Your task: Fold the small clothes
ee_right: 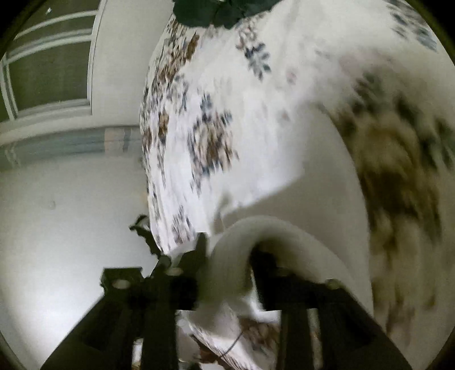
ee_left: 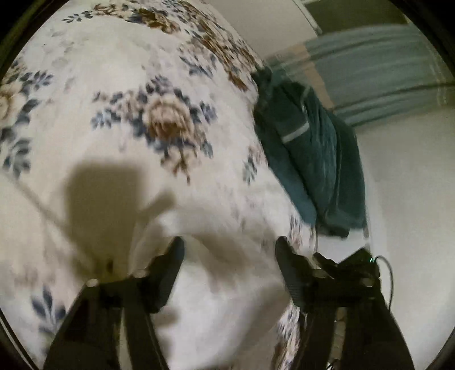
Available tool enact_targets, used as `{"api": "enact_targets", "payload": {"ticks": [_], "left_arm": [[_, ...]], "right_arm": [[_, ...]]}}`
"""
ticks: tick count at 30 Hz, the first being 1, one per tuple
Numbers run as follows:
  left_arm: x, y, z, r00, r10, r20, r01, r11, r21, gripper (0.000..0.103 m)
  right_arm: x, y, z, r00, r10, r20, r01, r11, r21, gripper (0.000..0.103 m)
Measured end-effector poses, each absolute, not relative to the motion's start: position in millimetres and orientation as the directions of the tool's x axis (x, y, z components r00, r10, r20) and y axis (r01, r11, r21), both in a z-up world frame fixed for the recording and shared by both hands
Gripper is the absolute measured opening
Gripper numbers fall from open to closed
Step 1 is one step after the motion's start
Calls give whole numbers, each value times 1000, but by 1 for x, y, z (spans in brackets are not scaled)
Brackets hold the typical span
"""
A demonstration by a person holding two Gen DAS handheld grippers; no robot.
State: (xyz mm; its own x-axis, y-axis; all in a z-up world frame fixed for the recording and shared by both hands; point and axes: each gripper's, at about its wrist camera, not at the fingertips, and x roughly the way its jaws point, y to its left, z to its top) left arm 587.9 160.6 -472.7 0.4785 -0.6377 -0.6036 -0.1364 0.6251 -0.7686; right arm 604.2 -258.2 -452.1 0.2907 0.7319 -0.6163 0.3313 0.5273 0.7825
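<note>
The left gripper [ee_left: 230, 250] stands wide and empty above a white cloth [ee_left: 227, 284] on the floral bedspread [ee_left: 113, 71]. The right gripper [ee_right: 227, 250] stands apart around a white fold [ee_right: 227, 256], contact unclear. A teal garment [ee_left: 312, 159] lies at two o'clock.

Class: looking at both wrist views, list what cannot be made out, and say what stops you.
- White cloth, right wrist view: blur hides whether the right tool grips it.
- Teal garment, right wrist view: cut off by top edge.
- Floral bedspread, left wrist view: print smeared by blur.
</note>
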Motion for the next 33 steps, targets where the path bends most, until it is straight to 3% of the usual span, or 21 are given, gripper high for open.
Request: {"api": "enact_targets", "payload": {"ticks": [5,8,13,15,16,19,21,22,23,24,29,33], "left_arm": [[584,171,-485,474,-555,-684,-152,713,-684,65],[584,157,-509,393,-491,-777,-129,808,-575,65],[611,119,-537,333,-450,-829,-39,871,-489,62],[623,103,-543,326,-418,-848,9,898,-440,44],[626,99,-545,320,-402,-858,21,908,-417,27],[625,92,-545,327,-377,-867,62,924,-378,20],[619,98,-541,348,-385,-855,53,918,-392,18],[617,101,-538,359,-386,-850,45,916,-398,17],[614,107,-534,376,-391,-840,31,912,-410,16],[612,111,-530,388,-397,-832,21,906,-422,16],[614,132,-521,429,-398,-811,-40,889,-457,12],[627,148,-545,373,-437,-818,-129,849,-512,12]], "right_arm": [[608,-281,-447,306,626,-717,273,664,696,60],[596,-281,-469,240,547,-802,266,757,597,60],[598,-281,-511,206,595,-777,301,717,629,60],[600,-289,-517,251,609,-752,364,661,656,60],[601,-295,-517,282,604,-745,388,639,665,60],[601,-301,-509,323,589,-741,375,639,672,59],[601,-287,-516,243,593,-768,342,688,639,50],[601,-279,-519,198,585,-786,327,717,616,39],[601,-271,-525,158,569,-807,310,748,588,14],[600,-267,-526,159,569,-807,297,751,589,6],[608,-284,-493,347,510,-788,311,730,609,3],[632,-281,-515,278,456,-845,324,784,530,3]]}}
